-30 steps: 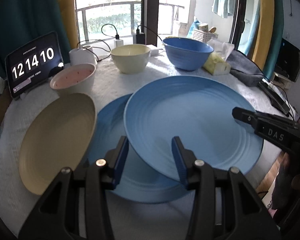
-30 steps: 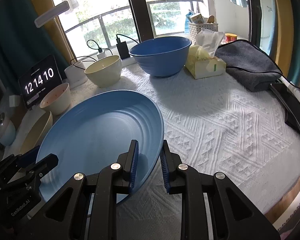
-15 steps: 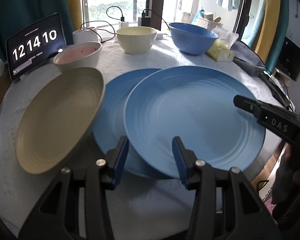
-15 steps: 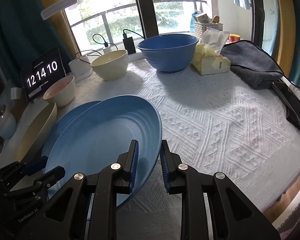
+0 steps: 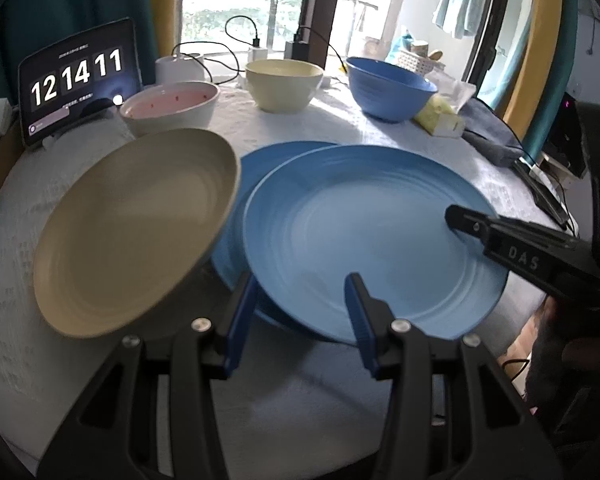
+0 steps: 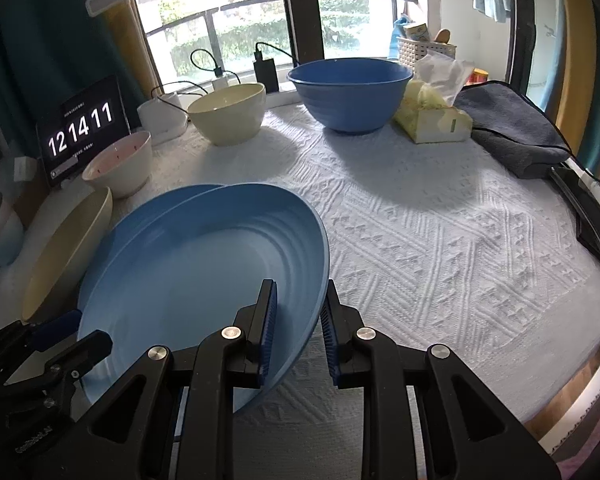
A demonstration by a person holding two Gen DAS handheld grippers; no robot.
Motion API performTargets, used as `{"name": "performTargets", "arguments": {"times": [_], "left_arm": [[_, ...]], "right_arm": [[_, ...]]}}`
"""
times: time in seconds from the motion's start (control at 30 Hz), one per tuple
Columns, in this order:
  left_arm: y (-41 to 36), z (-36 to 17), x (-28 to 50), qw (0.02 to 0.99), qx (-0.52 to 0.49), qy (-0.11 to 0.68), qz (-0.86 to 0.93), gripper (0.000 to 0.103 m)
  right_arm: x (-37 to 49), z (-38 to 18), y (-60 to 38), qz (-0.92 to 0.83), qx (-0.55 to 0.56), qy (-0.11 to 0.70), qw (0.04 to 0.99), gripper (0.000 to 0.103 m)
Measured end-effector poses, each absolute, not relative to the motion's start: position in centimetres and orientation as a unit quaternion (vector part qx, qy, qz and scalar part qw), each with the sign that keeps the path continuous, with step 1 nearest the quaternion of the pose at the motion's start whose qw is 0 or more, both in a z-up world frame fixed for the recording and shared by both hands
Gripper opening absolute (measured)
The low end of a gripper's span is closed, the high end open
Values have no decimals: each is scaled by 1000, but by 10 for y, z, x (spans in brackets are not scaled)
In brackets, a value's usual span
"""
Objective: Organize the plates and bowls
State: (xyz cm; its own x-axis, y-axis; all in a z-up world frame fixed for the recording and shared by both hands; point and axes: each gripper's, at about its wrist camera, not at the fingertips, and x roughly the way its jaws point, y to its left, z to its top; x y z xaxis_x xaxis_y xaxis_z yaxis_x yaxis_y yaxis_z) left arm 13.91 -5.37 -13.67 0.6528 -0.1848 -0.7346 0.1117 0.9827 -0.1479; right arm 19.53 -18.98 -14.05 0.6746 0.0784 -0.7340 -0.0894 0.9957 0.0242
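My right gripper point(image 6: 298, 330) is shut on the rim of a blue plate point(image 6: 204, 280), held tilted above a second blue plate point(image 6: 168, 200) lying on the table. In the left wrist view the held plate point(image 5: 364, 240) overlaps the lower plate point(image 5: 260, 168), with the right gripper point(image 5: 460, 218) on its right edge. My left gripper point(image 5: 300, 312) is open, its fingers at the held plate's near rim without touching it. A beige plate point(image 5: 132, 232) sits tilted to the left. A pink-lined bowl point(image 5: 172, 106), a cream bowl point(image 5: 284, 82) and a blue bowl point(image 5: 392, 86) stand behind.
A tablet clock point(image 5: 76, 80) stands at the back left with chargers and cables point(image 5: 256, 46) by the window. A tissue pack point(image 6: 432, 116), a grey cloth point(image 6: 512, 128) and a dark device point(image 6: 592, 216) lie at the right. The table edge point(image 6: 560, 412) is near.
The left gripper pulled back and rose, so the plates sit farther off and the beige plate looks more tilted. The right gripper with the blue plate shifted slightly right. The clock changed to 12:14:11.
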Motion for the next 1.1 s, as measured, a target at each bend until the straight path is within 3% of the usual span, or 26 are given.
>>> {"name": "performTargets", "arguments": {"times": [0.7,1.0,1.1], "left_arm": [[-33,-145,142,908,-65,408,-72,48],[-37,-147,145,908,-51,412,-64,48],[-39,-147,146,908,-46,413,-61,48]], "right_arm": [[216,-155,-155,26,-65,415,907,28],[214,-162,-146,24,-107,386,916,41],[213,-164,-143,35,-112,380,917,53]]}}
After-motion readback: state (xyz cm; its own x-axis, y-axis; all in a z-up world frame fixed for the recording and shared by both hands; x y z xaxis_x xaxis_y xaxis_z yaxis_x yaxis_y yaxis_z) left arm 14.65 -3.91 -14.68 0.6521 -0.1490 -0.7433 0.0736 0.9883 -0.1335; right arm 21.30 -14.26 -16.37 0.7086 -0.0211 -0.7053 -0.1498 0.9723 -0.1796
